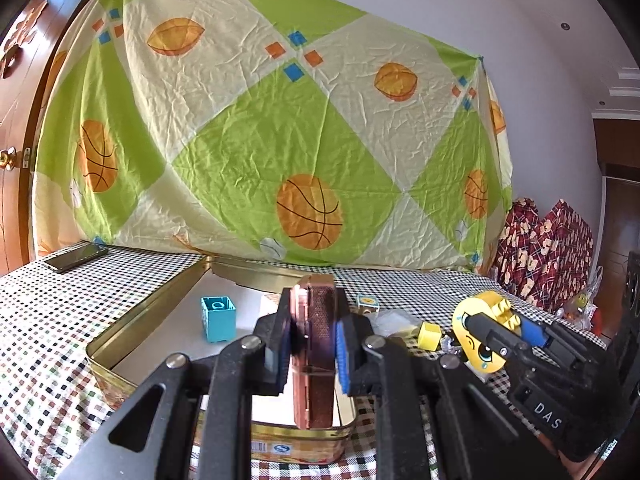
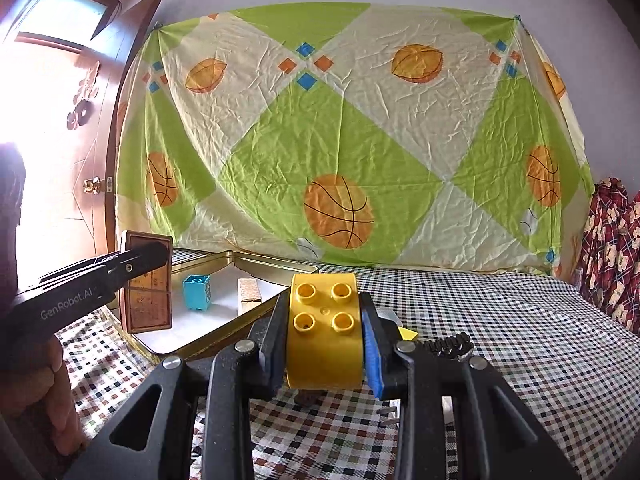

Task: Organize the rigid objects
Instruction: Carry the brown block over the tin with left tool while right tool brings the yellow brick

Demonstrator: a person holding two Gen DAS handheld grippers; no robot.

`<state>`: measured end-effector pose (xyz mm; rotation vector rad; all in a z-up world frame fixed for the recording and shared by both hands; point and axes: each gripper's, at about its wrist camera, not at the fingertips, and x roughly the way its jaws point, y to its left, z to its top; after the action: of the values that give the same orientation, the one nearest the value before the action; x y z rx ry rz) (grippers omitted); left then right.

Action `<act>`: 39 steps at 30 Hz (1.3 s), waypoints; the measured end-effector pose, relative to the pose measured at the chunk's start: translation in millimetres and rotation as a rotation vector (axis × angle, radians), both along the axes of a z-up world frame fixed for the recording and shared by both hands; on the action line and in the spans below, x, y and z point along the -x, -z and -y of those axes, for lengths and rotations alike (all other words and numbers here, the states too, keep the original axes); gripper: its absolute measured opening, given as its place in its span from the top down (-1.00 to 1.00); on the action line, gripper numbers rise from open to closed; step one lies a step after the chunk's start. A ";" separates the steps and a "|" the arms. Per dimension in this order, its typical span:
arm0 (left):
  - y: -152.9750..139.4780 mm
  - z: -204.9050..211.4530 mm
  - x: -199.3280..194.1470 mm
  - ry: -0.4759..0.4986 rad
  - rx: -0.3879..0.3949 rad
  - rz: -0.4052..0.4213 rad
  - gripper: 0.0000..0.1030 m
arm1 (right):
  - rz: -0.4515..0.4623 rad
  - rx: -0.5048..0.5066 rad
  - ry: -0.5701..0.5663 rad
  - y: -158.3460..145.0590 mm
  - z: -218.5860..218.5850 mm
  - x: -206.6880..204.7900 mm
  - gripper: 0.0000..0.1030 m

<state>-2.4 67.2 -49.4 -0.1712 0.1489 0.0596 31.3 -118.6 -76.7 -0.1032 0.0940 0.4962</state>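
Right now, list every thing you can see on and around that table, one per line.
Tin tray: one, gold, open on the table's left side.
Toy block: one, teal, studs down, inside the tin tray.
Cardboard box: one, beige patterned, inside the tin tray.
Flat case: one, reddish brown, held on edge above the tin tray.
Stud block: one, yellow with a cartoon face, held above the table.
Small cube: one, yellow, on the tablecloth right of the tray.
Printed cube: one, pale, behind it.
Phone: one, black, far left corner.
Tablecloth: one, checked.
Sheet: one, green and cream with basketballs, hung behind.
Left claw: shut on the flat case.
Right claw: shut on the stud block.
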 end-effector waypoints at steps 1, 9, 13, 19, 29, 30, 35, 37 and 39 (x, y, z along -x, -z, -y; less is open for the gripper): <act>-0.1 -1.7 0.3 -0.002 0.001 -0.001 0.69 | -0.001 0.002 -0.004 -0.1 -1.9 0.2 0.34; 0.0 -12.8 2.8 -0.019 0.010 -0.005 0.69 | 0.003 0.021 -0.044 0.7 -19.4 5.8 0.34; 0.8 -18.9 5.0 -0.030 0.015 -0.007 0.69 | 0.003 0.030 -0.063 1.1 -27.7 8.7 0.34; 1.4 -26.6 7.5 -0.044 0.019 -0.010 0.69 | -0.008 0.044 -0.091 1.3 -40.2 10.0 0.34; 2.5 -47.1 10.6 -0.083 0.036 -0.022 0.69 | -0.038 0.053 -0.141 -1.4 -60.2 8.8 0.34; 3.0 -49.0 10.5 -0.085 0.038 -0.026 0.69 | -0.037 0.057 -0.143 -1.7 -62.1 9.5 0.34; 3.0 -55.9 9.6 -0.087 0.051 -0.045 0.69 | -0.030 0.070 -0.157 -4.0 -69.5 11.8 0.34; 2.3 -57.0 9.4 -0.088 0.048 -0.049 0.69 | -0.027 0.071 -0.160 -5.5 -71.7 11.5 0.34; 1.8 -58.8 8.7 -0.088 0.050 -0.054 0.69 | -0.026 0.070 -0.163 -6.3 -73.3 11.1 0.34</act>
<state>-11.1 126.0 -51.2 -0.2266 0.1967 0.1483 20.2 -45.3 -70.4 -0.1741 0.1295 0.6570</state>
